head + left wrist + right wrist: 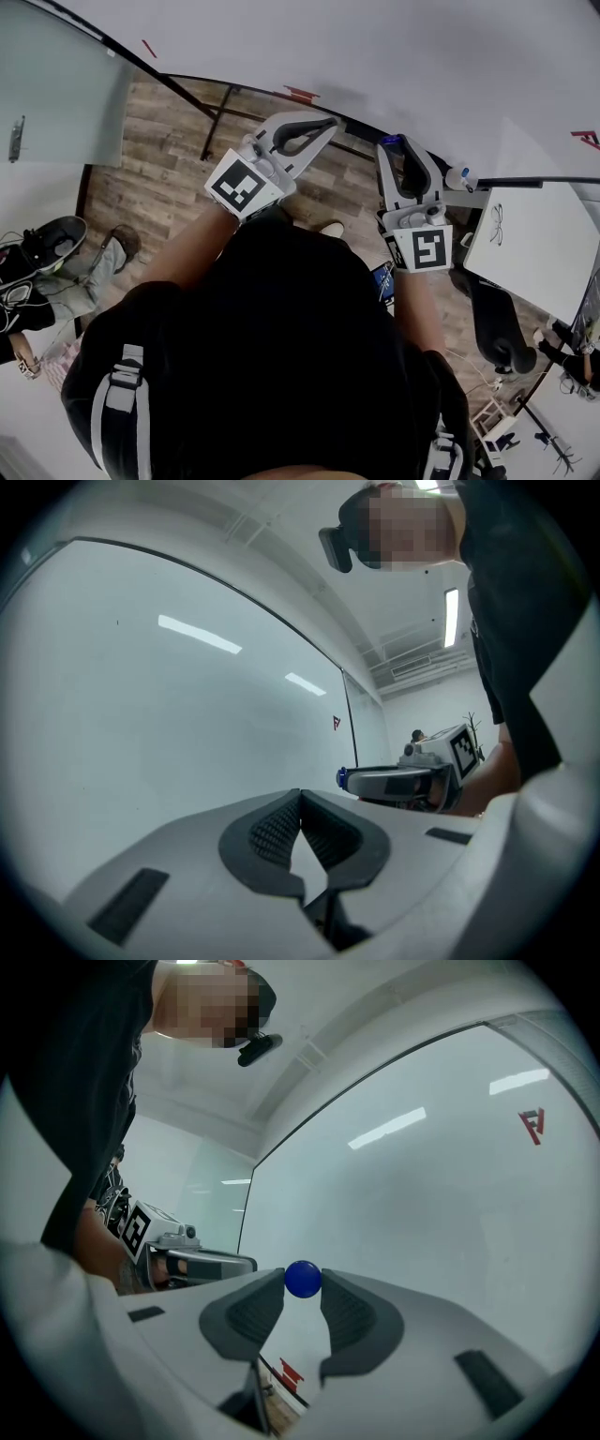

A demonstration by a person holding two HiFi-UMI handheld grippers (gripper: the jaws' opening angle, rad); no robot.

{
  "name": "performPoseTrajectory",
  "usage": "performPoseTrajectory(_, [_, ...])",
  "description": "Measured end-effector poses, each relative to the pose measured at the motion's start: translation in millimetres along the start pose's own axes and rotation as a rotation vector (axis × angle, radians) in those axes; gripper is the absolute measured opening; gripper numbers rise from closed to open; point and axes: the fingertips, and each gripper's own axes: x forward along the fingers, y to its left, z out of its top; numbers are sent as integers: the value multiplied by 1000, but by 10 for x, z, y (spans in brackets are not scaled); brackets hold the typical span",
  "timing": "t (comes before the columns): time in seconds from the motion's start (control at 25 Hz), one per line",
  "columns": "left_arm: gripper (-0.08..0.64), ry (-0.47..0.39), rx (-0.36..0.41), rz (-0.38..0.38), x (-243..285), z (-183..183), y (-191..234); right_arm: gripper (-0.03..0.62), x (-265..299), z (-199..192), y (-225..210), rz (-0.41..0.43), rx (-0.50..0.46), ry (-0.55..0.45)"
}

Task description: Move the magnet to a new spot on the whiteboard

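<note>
A small blue round magnet (302, 1278) sits between the tips of my right gripper (302, 1284), which is shut on it right at the whiteboard (422, 1176). In the head view the right gripper (403, 146) points at the whiteboard (375, 56), and the magnet (399, 141) shows as a blue spot at its tips. My left gripper (330, 122) is held beside it to the left, shut with nothing in it. In its own view the left gripper's (300, 794) tips meet, close in front of the board (169, 714). The right gripper (394, 782) shows there at the right.
A red logo mark (532, 1126) is on the board to the right of the magnet. The board's black stand legs (211, 122) rest on the wooden floor. A white table (534, 244) and a dark chair (502, 328) are at the right, and a seated person (56, 272) is at the left.
</note>
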Motion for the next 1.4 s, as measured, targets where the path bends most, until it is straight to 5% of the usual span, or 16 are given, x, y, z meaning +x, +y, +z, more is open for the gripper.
performPoseTrajectory(0.52, [5,-22,15,122,-516,84,360,118,336,59,411,83,18,-8])
performPoseTrajectory(1.04, [5,0,20,57,-1333,-66,1589,118,1658,-60,1311,3,18,11])
performPoseTrajectory(1.4, [5,-7,55,9,-1654,-131,2300,118,2453,-79,1546,-127,2,17])
